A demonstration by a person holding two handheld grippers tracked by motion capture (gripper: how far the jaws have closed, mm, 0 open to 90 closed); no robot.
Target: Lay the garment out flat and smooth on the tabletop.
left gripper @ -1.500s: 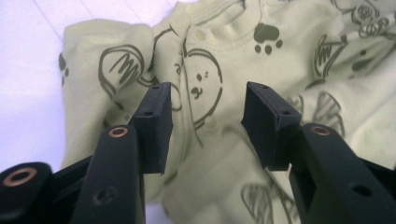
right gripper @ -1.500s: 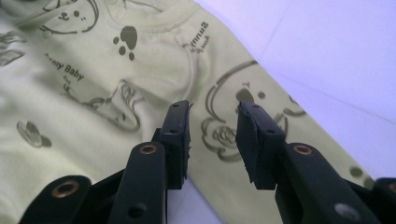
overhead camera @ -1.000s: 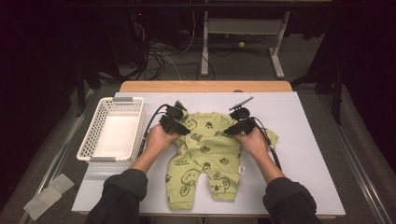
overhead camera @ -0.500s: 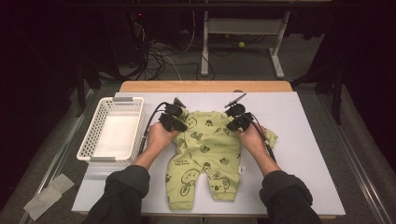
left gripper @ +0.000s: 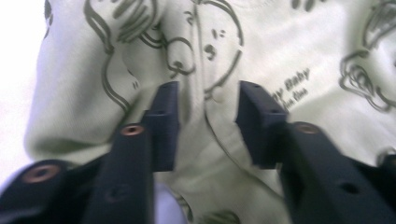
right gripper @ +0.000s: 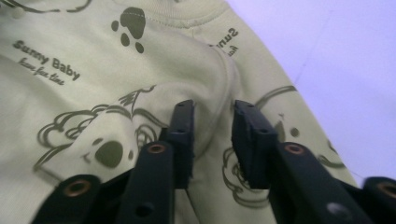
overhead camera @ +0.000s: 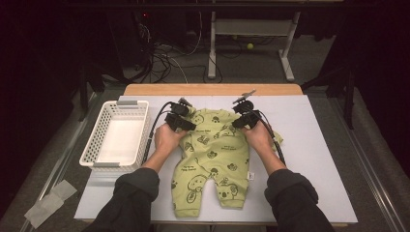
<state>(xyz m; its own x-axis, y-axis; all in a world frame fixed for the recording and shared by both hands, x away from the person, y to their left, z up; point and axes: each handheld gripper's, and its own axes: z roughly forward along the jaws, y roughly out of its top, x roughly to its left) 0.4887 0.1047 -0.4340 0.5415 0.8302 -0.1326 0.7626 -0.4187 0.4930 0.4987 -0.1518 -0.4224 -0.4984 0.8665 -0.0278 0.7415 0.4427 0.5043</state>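
A pale green baby romper [overhead camera: 212, 154] printed with koalas lies flat on the table, legs toward me. My left gripper [overhead camera: 186, 121] rests at its left shoulder and my right gripper [overhead camera: 241, 118] at its right shoulder. In the left gripper view the left gripper [left gripper: 208, 93] has jaws apart over the romper [left gripper: 140, 46], which runs between the pads without being pinched. In the right gripper view a raised fold of the romper [right gripper: 93, 93] stands between the parted jaws of the right gripper [right gripper: 212, 109]. Both pairs of jaws have just been opening.
A white plastic basket [overhead camera: 94, 140] stands at the table's left side, next to my left forearm. The pale table top [overhead camera: 314, 145] stretches to the right of the romper. Cables trail from both grippers along my arms. Desk legs and wires stand on the floor beyond the far edge.
Both hands stay at the romper's shoulders. The right gripper has edged slightly toward the collar. The romper lies as before.
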